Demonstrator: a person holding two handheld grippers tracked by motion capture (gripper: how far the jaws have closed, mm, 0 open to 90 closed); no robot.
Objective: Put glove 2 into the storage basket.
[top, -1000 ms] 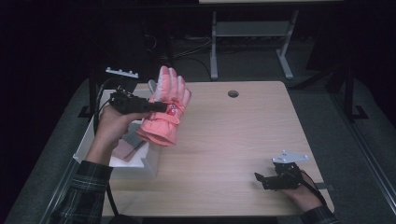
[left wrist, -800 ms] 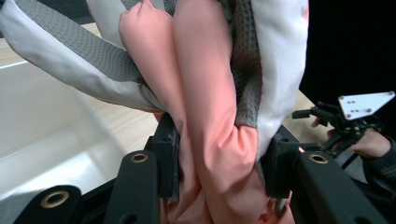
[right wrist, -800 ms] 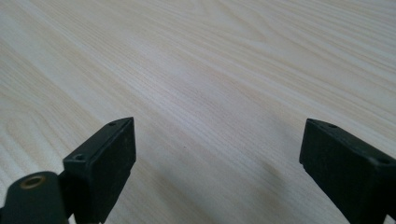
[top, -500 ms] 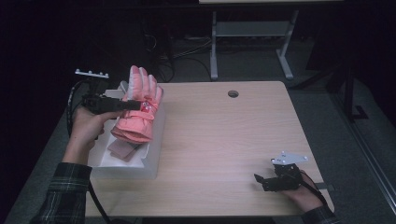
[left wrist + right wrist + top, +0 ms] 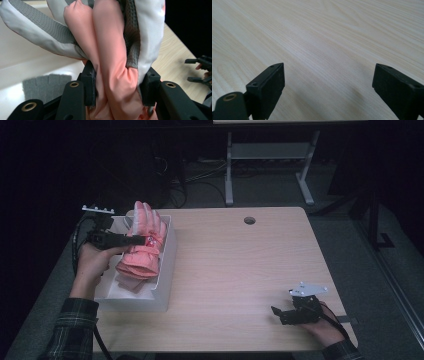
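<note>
A salmon-pink padded glove [image 5: 142, 254] with white and grey palm panels hangs over the white open box [image 5: 168, 265] at the table's left. My left gripper [image 5: 145, 240] is shut on it across the middle. In the left gripper view the pads [image 5: 88, 82] squeeze the glove [image 5: 112, 50] from both sides above the box's white inside [image 5: 30, 65]. My right gripper [image 5: 276, 312] lies on the table near the front right corner. Its jaws stand wide apart around bare wood in the right gripper view [image 5: 328, 82].
The wooden table [image 5: 240, 265] has a round cable hole [image 5: 249, 220] at its far edge. A grey glove-shaped patch [image 5: 45, 85] lies on the box floor. Another pale glove [image 5: 131, 282] lies in the box under the pink one. A desk frame [image 5: 265, 155] stands behind.
My left hand has carried the pink glove leftward and down, from above the table's left part to over the white box. The right gripper has stayed in place.
</note>
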